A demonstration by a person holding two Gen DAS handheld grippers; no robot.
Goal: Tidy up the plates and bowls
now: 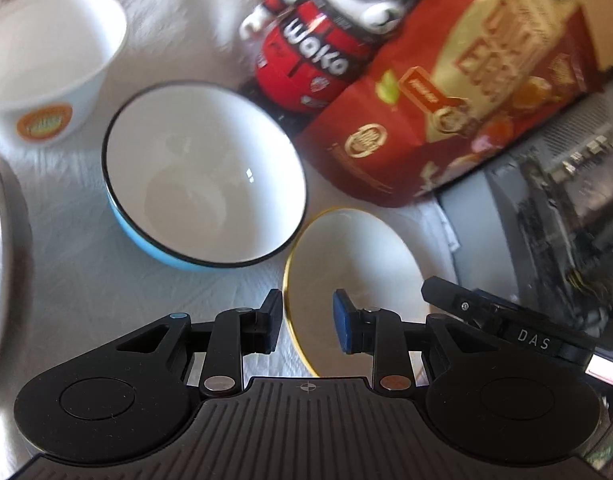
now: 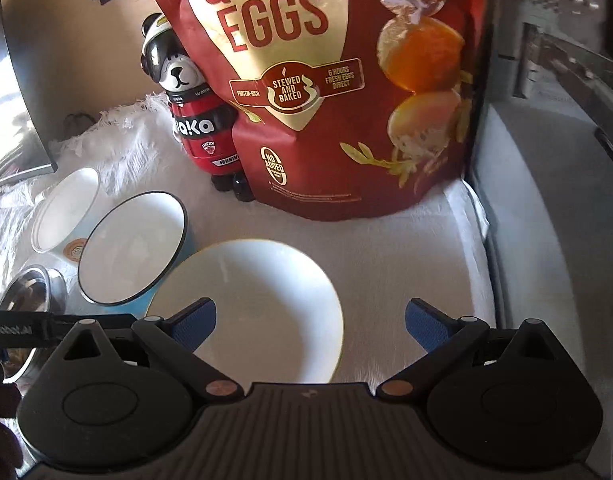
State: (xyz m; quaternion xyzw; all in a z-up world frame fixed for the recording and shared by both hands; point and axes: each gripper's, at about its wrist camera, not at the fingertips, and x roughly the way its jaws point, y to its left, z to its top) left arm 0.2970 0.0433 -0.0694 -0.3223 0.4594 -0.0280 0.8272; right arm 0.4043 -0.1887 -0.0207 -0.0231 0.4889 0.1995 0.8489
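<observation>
The left hand-held gripper (image 1: 306,322) is half spread, its 2 fingers on either side of the near rim of the gold-rimmed bowl (image 1: 358,264); I cannot tell if they touch it. The right hand-held gripper (image 2: 310,326) is spread wide and empty above this bowl, which stands on the white cloth (image 2: 406,256), touching the blue bowl (image 2: 132,250).
</observation>
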